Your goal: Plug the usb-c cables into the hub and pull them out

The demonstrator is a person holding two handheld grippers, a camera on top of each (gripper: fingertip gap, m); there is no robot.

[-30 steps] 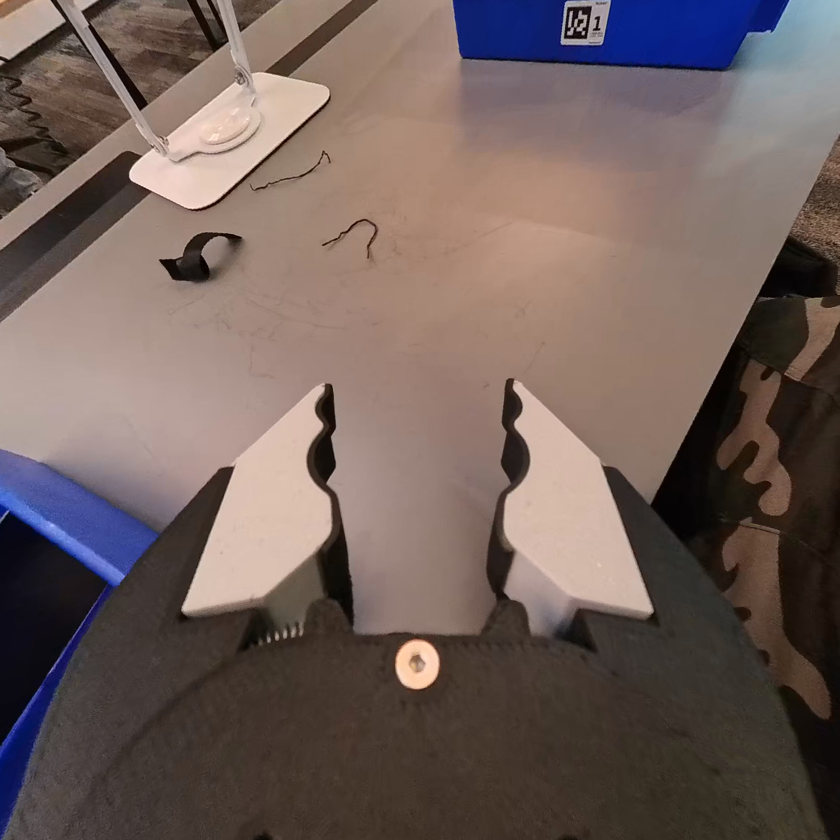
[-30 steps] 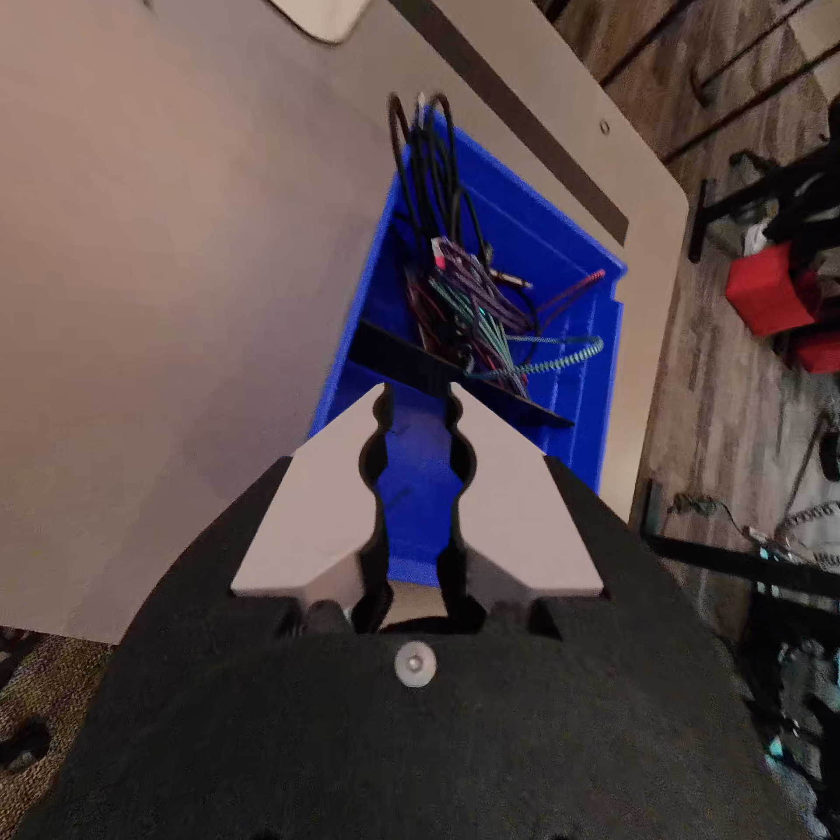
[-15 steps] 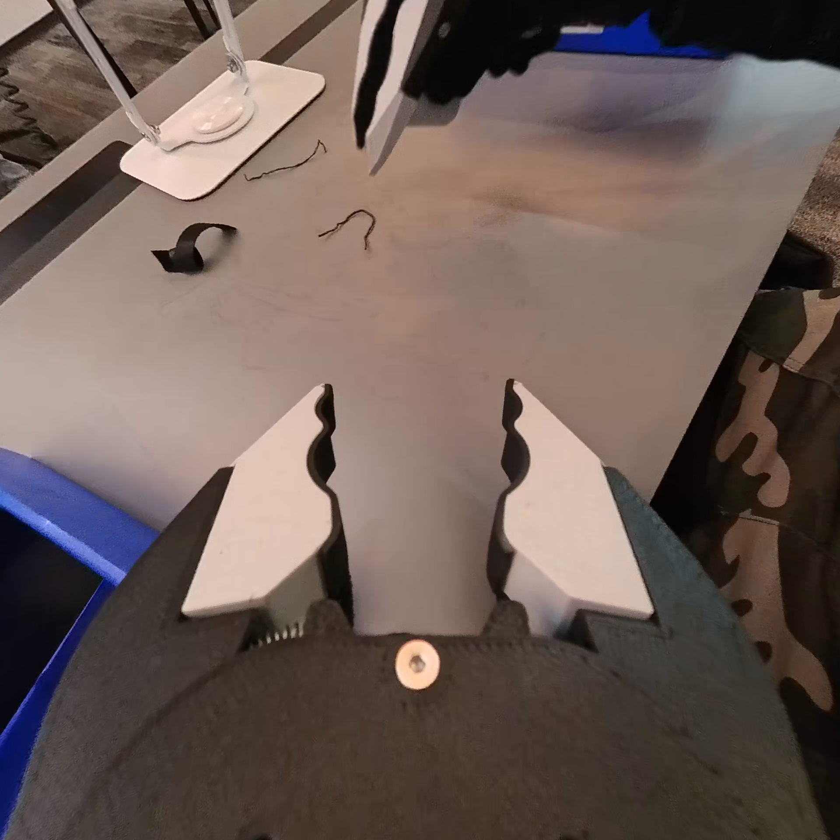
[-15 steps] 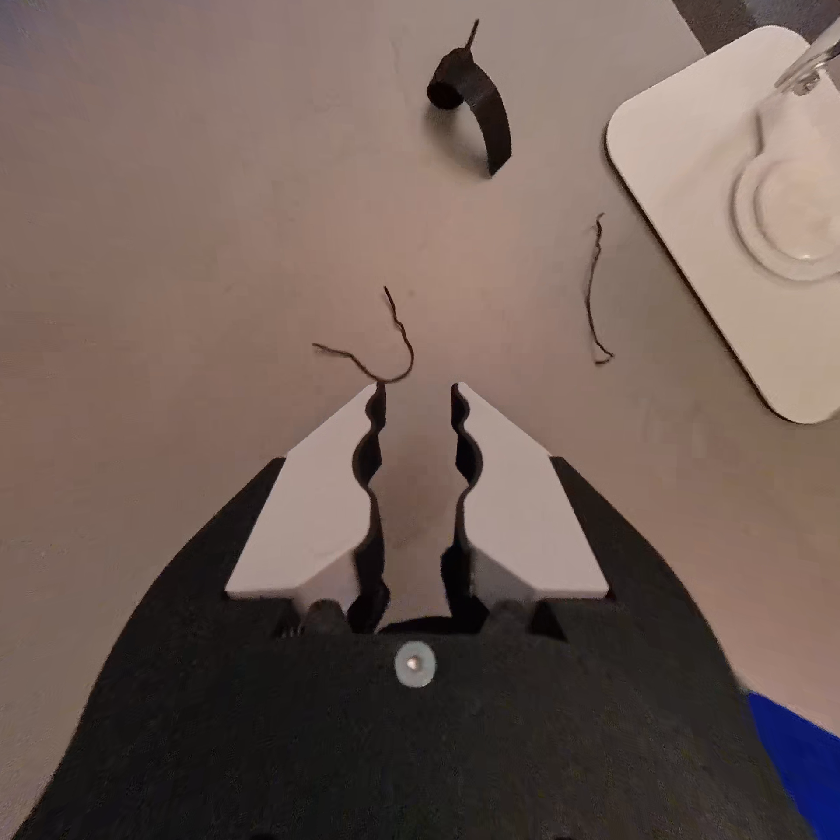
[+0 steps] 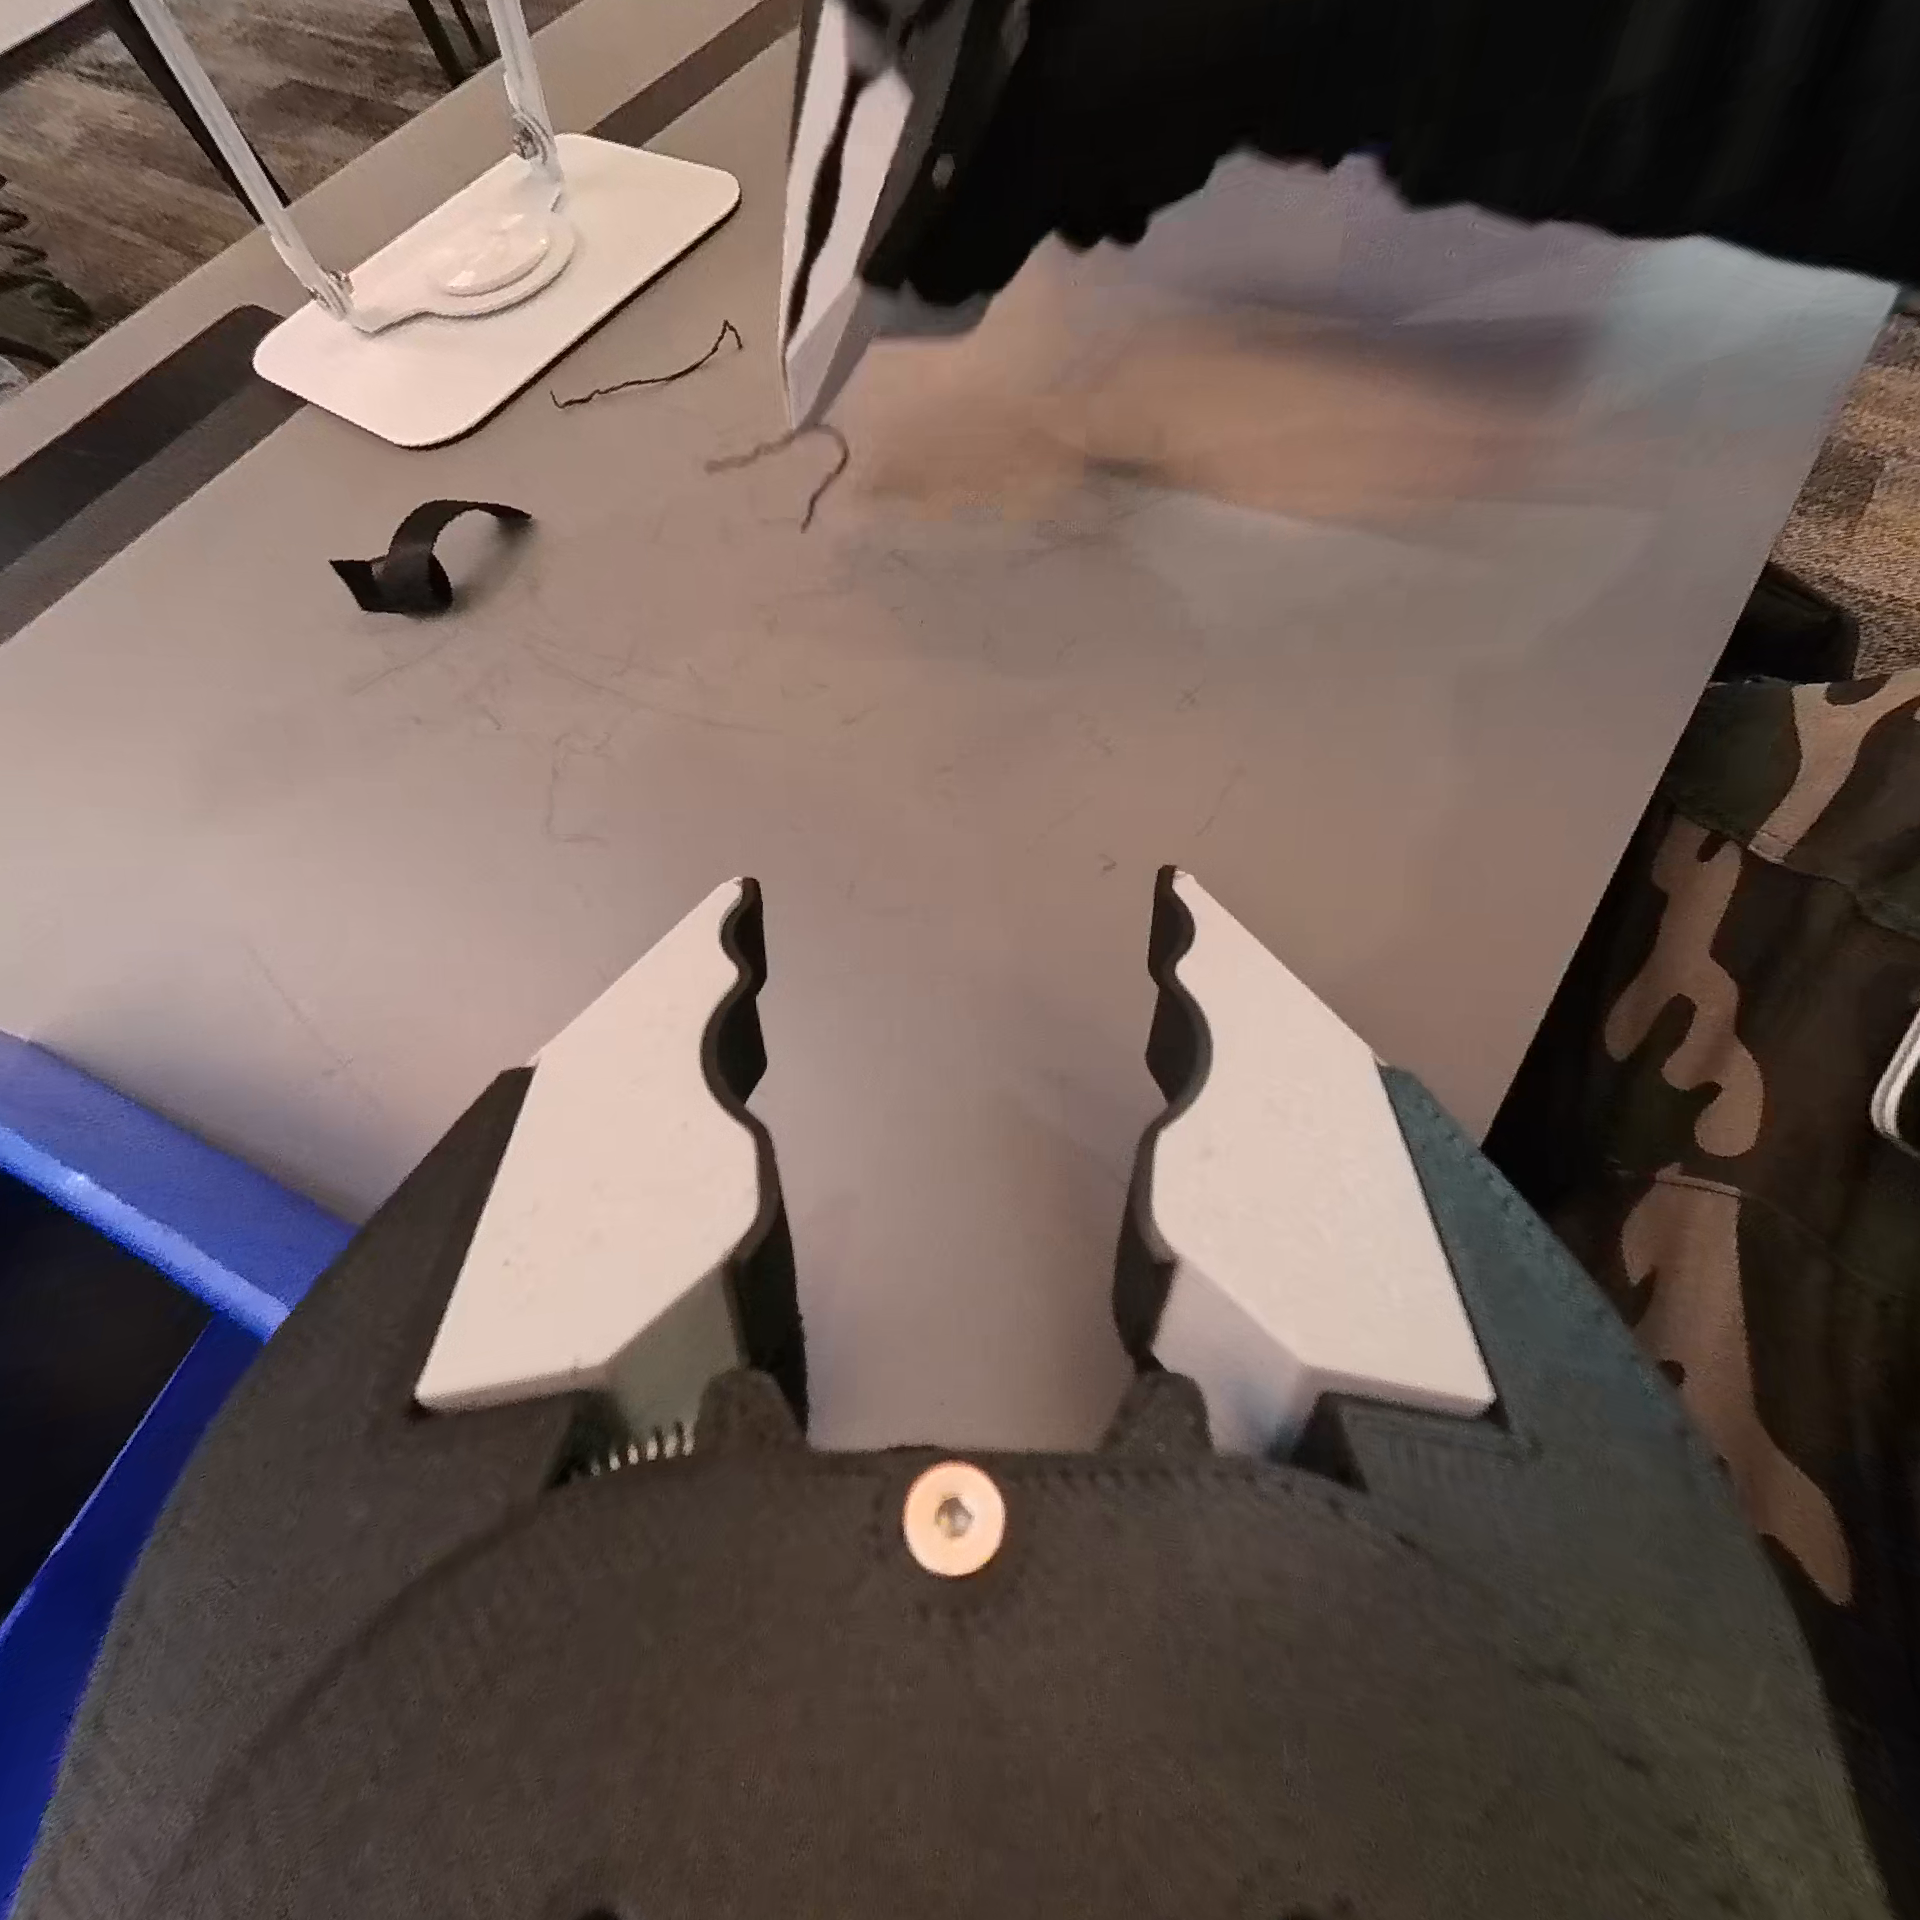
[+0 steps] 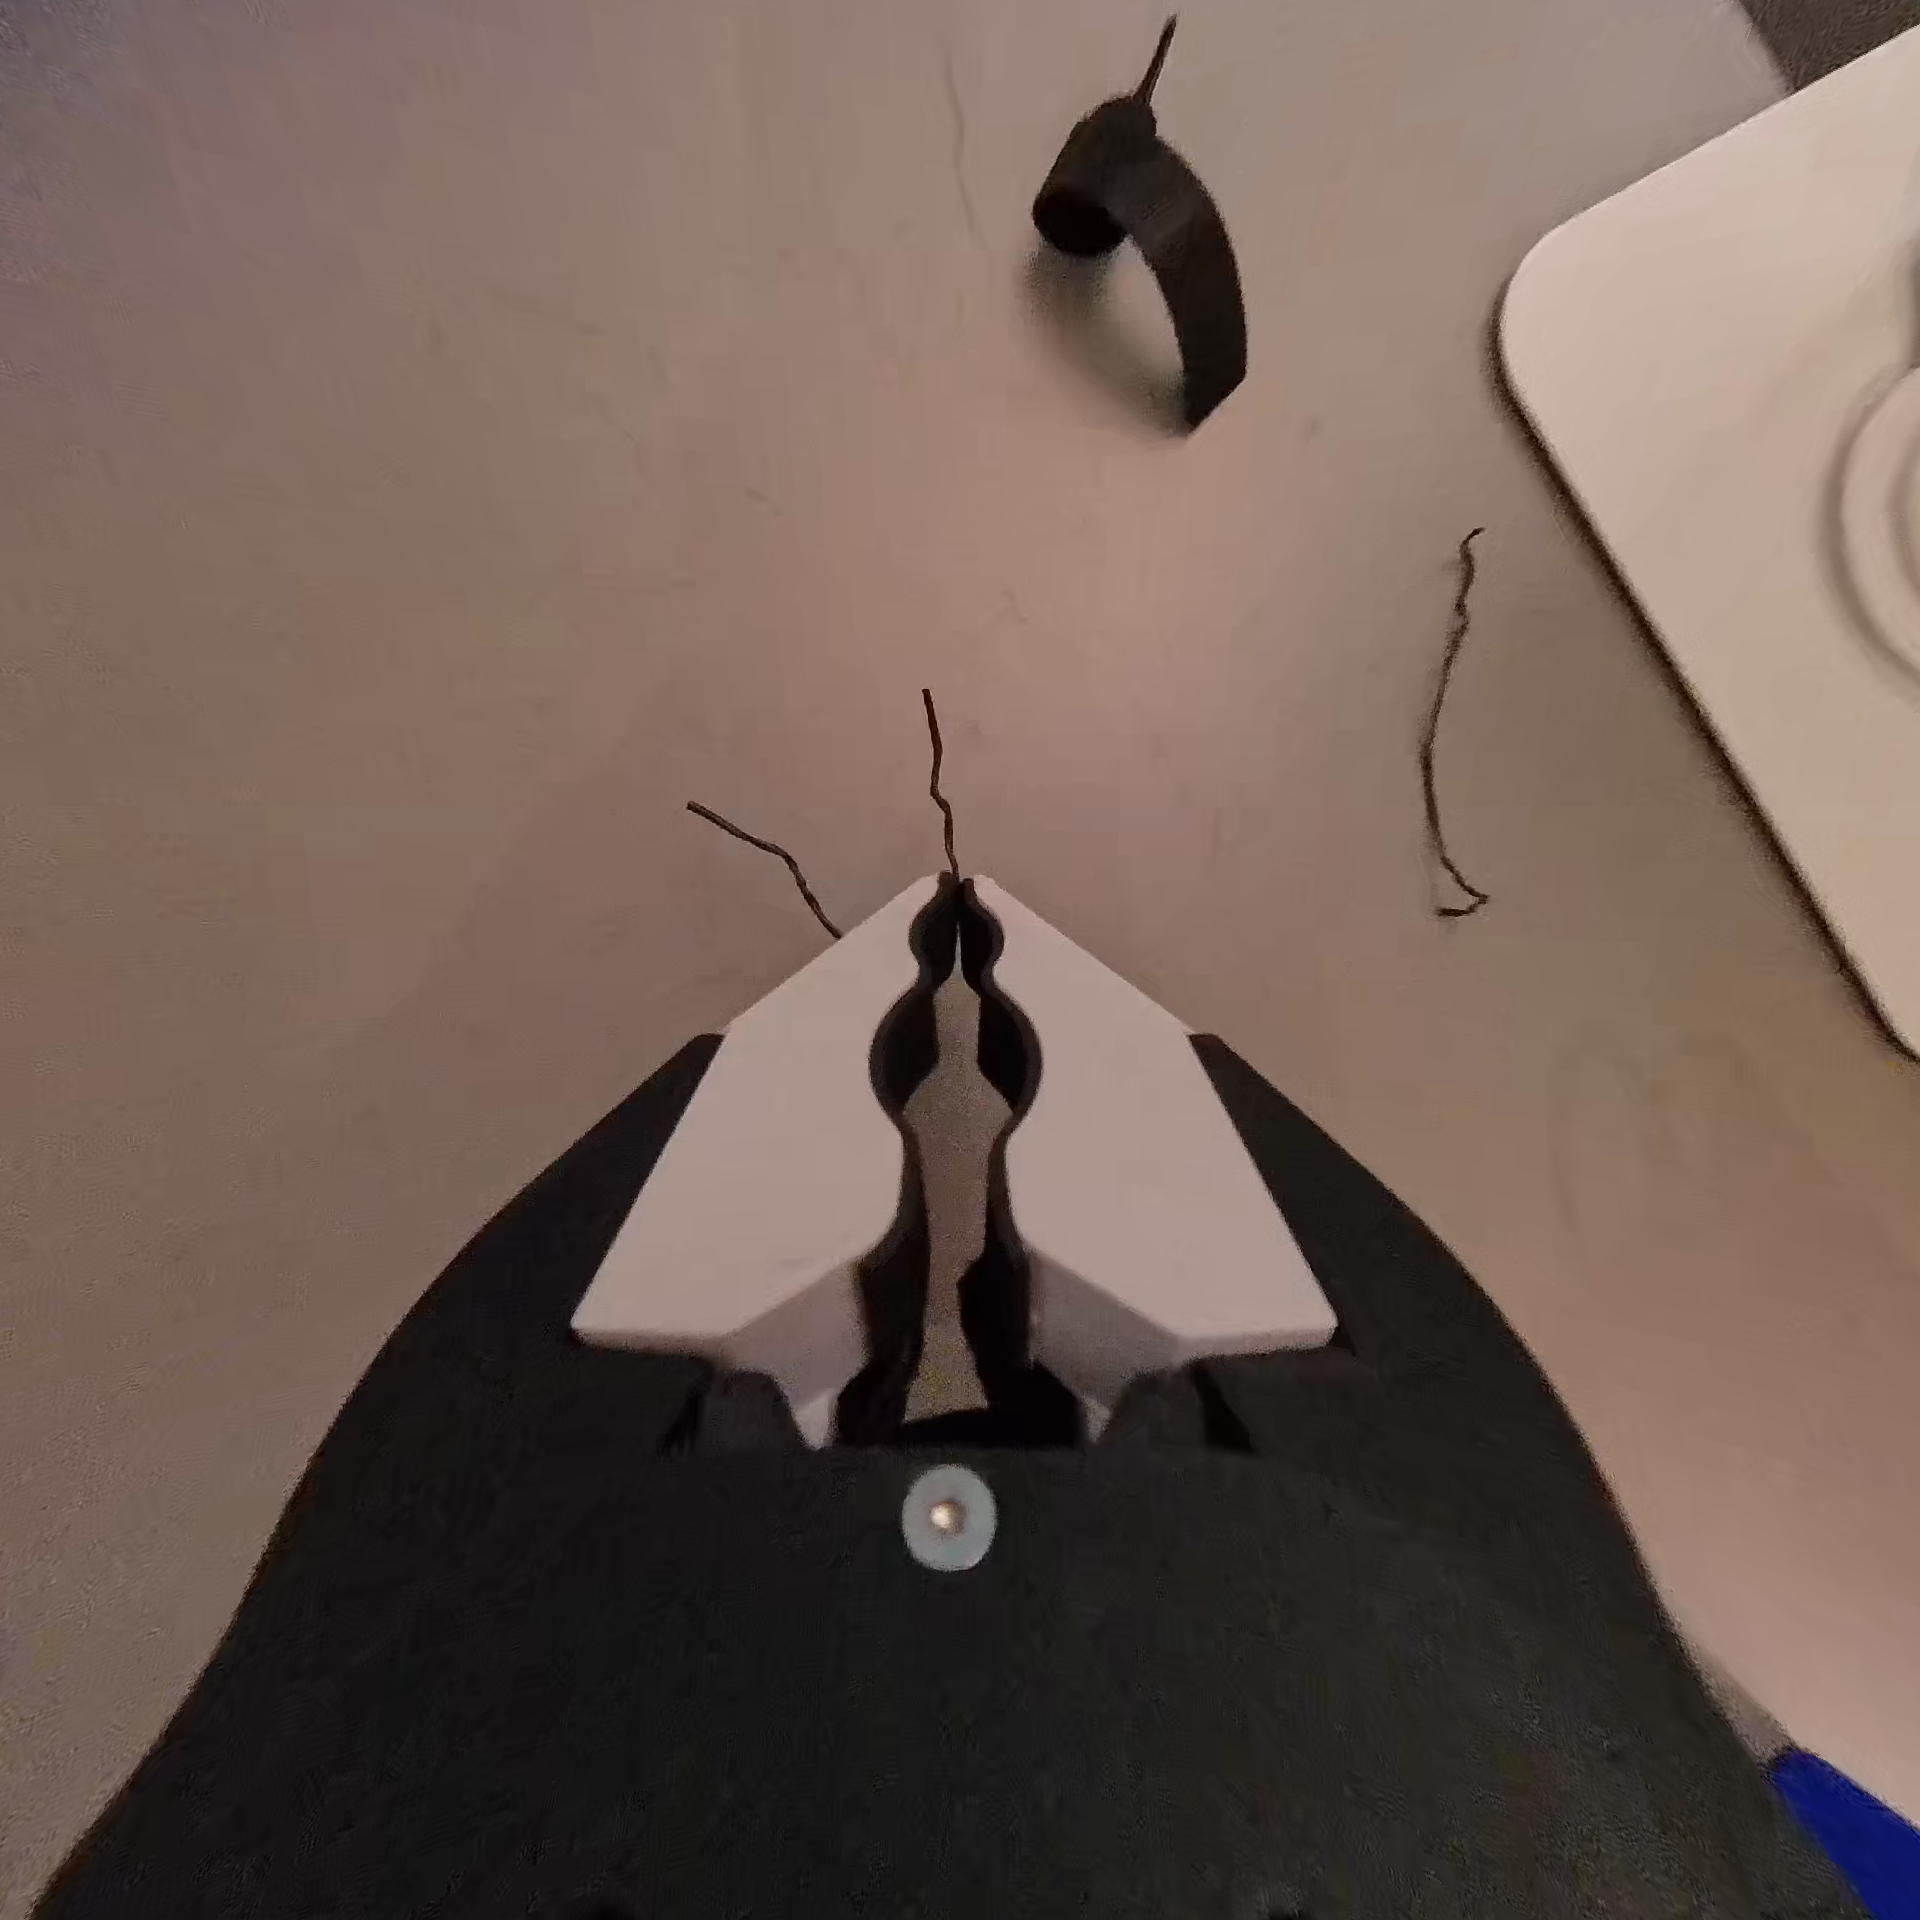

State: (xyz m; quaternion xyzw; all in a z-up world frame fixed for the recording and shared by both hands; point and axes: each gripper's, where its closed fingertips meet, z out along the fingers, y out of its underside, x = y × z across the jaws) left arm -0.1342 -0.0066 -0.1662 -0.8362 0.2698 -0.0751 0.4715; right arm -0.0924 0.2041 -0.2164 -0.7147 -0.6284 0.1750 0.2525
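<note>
My right gripper (image 6: pixel 956 883) is shut at its tips on a thin dark twisted thread (image 6: pixel 940 769) lying on the grey table (image 6: pixel 416 520). Both ends of the thread stick out ahead of the tips. In the left wrist view the right gripper (image 5: pixel 810 405) points steeply down at the same thread (image 5: pixel 821 457). My left gripper (image 5: pixel 956 883) is open and empty, held above the near part of the table (image 5: pixel 935 675). No hub or usb-c cable shows in either view.
A second loose thread (image 6: pixel 1439 727) and a curled black strap (image 6: pixel 1164 229) lie nearby. A white stand base (image 5: pixel 499 301) sits at the far left. A blue bin (image 5: pixel 125 1195) is by my left gripper. A person in camouflage clothing (image 5: pixel 1766 1039) stands at the table's right edge. About 25 cm separates my left fingertips from my right. My right tips are roughly 12 cm from the curled black strap (image 6: pixel 1164 229).
My right gripper swung from the blue bin of cables to the table, came down on the thread and closed on it. My left gripper stayed open and barely moved.
</note>
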